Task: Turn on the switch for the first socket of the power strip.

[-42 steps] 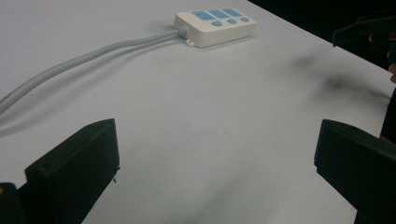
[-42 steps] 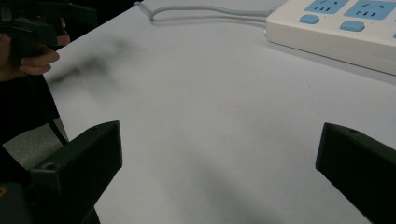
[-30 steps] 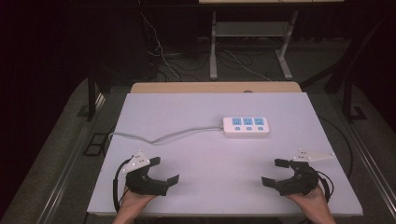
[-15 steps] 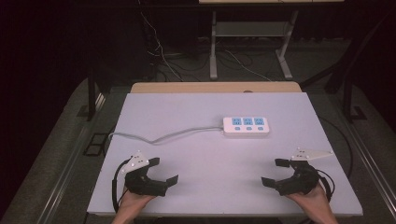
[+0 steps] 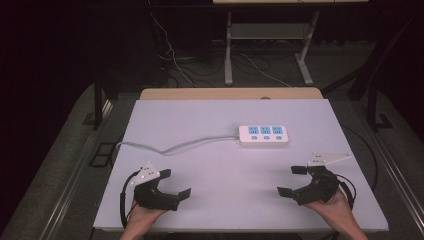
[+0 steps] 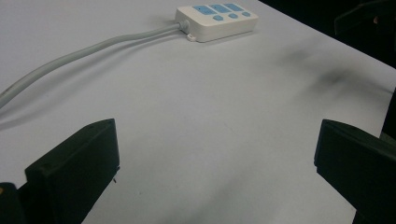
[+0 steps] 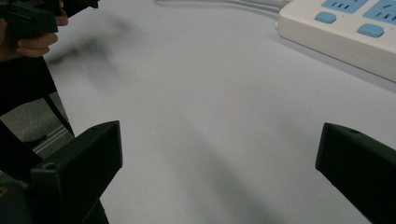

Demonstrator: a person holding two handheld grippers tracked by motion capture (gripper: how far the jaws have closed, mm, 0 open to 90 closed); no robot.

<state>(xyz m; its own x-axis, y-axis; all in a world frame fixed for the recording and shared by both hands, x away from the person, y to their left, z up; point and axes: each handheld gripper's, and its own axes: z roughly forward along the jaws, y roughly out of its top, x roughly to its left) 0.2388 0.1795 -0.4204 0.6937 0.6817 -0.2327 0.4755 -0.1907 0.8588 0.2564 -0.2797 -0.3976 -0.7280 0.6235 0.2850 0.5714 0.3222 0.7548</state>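
Both of your grippers sit low near the front edge of the desk (image 5: 150, 115) — the left gripper (image 5: 176, 183) by the front left corner, the right gripper (image 5: 292, 180) by the front right corner, each with its jaws spread wide and nothing between them. The white power strip (image 5: 263, 135) lies flat toward the back of the desk, a little right of centre, well apart from both grippers; it has three blue socket panels with a blue button below each, as the left gripper view (image 6: 217, 19) shows. Its grey cable (image 5: 175, 147) leaves the strip's left end and snakes across to the left edge.

By the look of it, the reach for that strip is the step in hand. Your right gripper is the nearer one, so lead with it. Come in level and straddle the strip's narrow width, not its length — those jaws look wide enough for that. Keep the pads off the buttons as you close. If you bring the left in, I'd go for the cable close to where it enters the strip, so the body doesn't swing.

The surface is a plain pale board, matt. A tan wooden strip (image 5: 230, 93) shows behind its back edge. Beyond lies a dark room — grey floor, loose cables (image 5: 167, 55), the white legs of a stand (image 5: 228, 50).
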